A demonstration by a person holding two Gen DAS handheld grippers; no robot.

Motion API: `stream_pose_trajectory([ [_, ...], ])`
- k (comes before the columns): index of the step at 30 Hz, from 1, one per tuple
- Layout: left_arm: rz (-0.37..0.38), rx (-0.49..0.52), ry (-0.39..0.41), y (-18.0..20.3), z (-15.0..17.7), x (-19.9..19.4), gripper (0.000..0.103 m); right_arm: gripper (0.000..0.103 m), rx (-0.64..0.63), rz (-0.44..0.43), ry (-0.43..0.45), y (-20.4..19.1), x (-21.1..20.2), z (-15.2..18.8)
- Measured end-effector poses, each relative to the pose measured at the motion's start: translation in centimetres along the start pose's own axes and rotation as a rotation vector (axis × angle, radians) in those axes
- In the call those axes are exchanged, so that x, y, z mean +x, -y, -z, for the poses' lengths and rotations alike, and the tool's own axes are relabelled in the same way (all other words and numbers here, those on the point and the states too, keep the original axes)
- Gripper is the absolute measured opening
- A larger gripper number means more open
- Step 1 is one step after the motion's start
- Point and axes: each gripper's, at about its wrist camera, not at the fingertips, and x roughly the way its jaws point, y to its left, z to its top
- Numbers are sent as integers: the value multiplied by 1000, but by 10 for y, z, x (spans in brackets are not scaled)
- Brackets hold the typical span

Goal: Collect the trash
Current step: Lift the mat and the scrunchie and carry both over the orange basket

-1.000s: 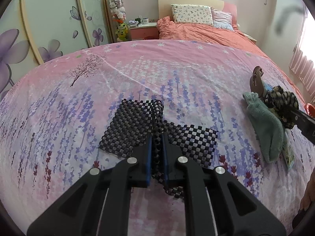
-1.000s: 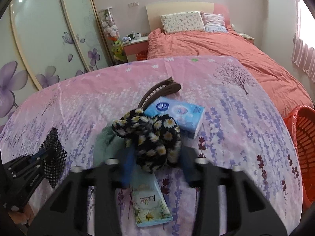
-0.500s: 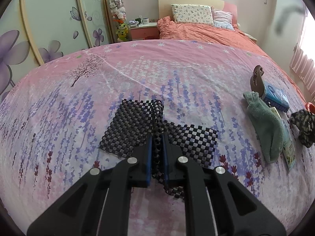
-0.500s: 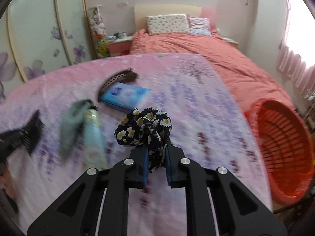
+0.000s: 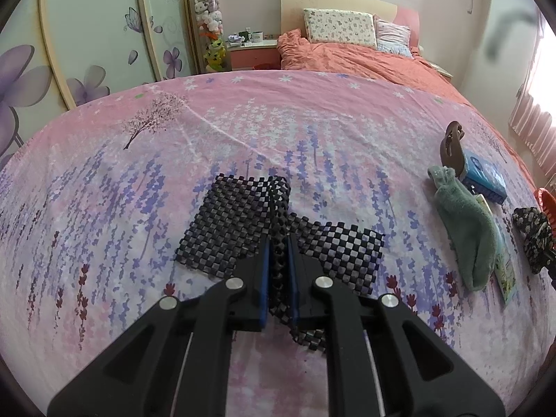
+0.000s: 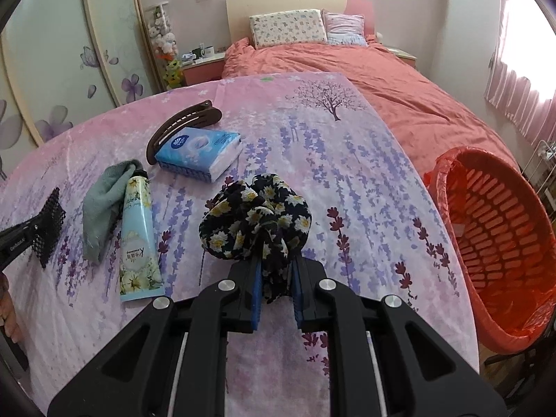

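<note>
Currently, left wrist view: left claw (image 5: pixel 278 253) clamped on a raised fold of the black mesh mat (image 5: pixel 243 222), which lies on the pink floral sheet (image 5: pixel 243 132); green cloth (image 5: pixel 465 222), brown hair clip (image 5: pixel 451 146) and blue tissue pack (image 5: pixel 484 175) far right. Right wrist view: right claw (image 6: pixel 276 278), jaws lately closing, clamped on the daisy-print scrunchie (image 6: pixel 255 215) held above the sheet; cream tube (image 6: pixel 137 236) left beside the cloth; orange basket (image 6: pixel 500 243) right, off the sheet's edge.
</note>
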Motion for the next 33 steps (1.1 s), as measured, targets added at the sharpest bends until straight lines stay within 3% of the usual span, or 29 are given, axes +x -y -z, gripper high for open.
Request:
stream_pose_trajectory([
  [26, 18, -16, 0, -1, 0, -4, 13, 15, 35, -37, -6, 8, 0, 0],
  [33, 41, -36, 18, -5, 3, -10, 9, 13, 78, -102, 30, 21, -8, 3],
])
